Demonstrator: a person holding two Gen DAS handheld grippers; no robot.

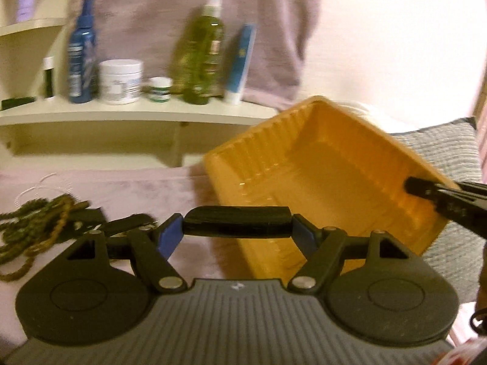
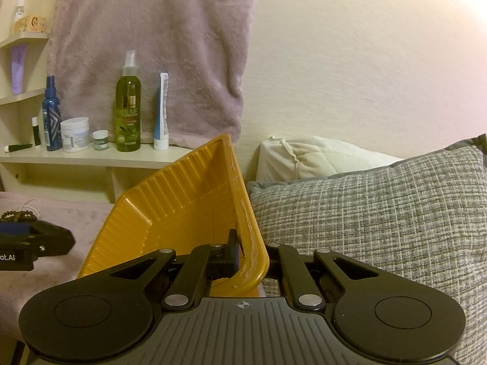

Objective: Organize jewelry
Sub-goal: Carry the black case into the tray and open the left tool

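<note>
Left wrist view: left gripper (image 1: 237, 223) has a black bracelet-like band (image 1: 237, 219) spanning the gap between its blue pads (image 1: 170, 238), ends touching both pads. Reads as a wide grip on the band. Frame is motion-blurred, so contact quality is unclear.

Rest of the jewelry: a tangle of beaded necklaces (image 1: 33, 228) lies on the pinkish blanket (image 1: 121, 188), left of that gripper, with a white cord beside it.

Target looks like the orange tray (image 1: 319, 176), empty, tilted up on one side with its open face toward the left gripper. Right gripper (image 2: 243, 261) is clamped on the tray's near rim, one finger inside the wall, the other outside.

Risks, my read:
- The band is held only by its ends. A small slackening or a bump on the tray wall drops it onto the blanket.
- The tray is pinched at one thin rim spot. Extra load or a knock could twist it out of the pinch, or spill whatever lands inside down the slope.
- Left gripper sits close to the tray's lower wall, so collision is likely if it goes in low.

Pose: both grippers point forward and slightly down. Right is at the tray's edge next to the grey pillow (image 2: 380, 213), left is just beside the tray's lower side. Shelf of bottles (image 2: 91, 158) is well behind.
</note>
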